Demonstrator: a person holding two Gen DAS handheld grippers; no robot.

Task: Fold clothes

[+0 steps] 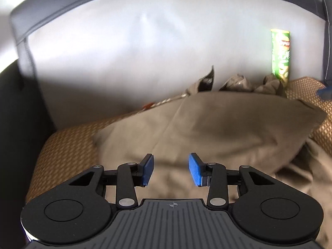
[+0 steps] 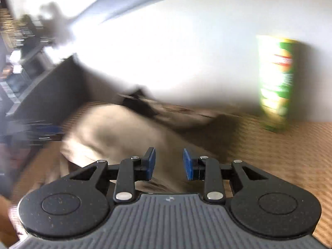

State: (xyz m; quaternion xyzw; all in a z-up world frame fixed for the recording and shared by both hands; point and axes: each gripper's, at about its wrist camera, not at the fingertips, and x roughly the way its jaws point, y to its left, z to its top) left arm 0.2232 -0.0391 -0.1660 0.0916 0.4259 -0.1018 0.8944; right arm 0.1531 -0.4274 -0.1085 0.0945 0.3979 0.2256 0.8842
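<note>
The left gripper (image 1: pixel 171 170) has its jaws parted about halfway, and nothing is between the blue pads (image 1: pixel 194 170). It hangs over the near part of the taupe garment (image 1: pixel 207 128), without touching it as far as the view shows. The right gripper (image 2: pixel 169 164) also has a gap between its blue pads (image 2: pixel 187 165), a narrower one, and no cloth is caught there; the garment (image 2: pixel 116 128) lies below and beyond it.

The garment is spread on a woven straw-coloured mat (image 1: pixel 68 145). In the left wrist view it shows a long crease running from near to far, and its right part hangs down in loose folds. On the far side some crumpled edges stand up against the pale wall panel (image 1: pixel 145 51).

A green snack can (image 1: pixel 280 56) stands upright on the far right of the mat, near the wall. A dark grey padded frame (image 1: pixel 124 2) borders the wall above and to the left. The right wrist view is blurred.
</note>
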